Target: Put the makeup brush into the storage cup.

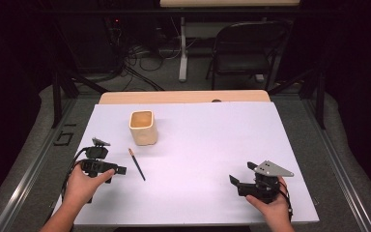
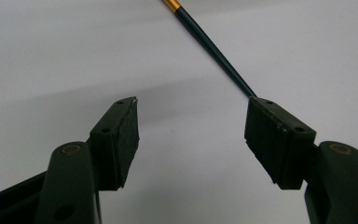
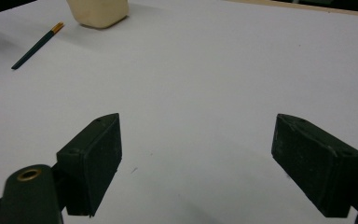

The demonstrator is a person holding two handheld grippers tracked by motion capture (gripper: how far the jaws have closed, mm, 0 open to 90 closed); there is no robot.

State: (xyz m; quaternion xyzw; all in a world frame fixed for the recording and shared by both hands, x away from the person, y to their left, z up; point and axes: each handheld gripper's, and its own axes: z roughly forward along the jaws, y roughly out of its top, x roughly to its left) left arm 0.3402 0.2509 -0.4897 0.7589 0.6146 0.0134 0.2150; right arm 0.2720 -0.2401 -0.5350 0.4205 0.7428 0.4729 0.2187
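I've got the left gripper low on the sheet, jaws wide, aimed at the brush just beside it, prob. for a pickup. Brush lies flat near the cup. Right gripper sits wide, empty, well apart, out of the way.

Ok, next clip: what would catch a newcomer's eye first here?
Probably the cream cup standing upright on the white table, left of centre, with a thin dark pencil lying just in front of it. Next, the two hand-held grippers at the near edge, left gripper beside the pencil, right gripper apart, both with jaws open.
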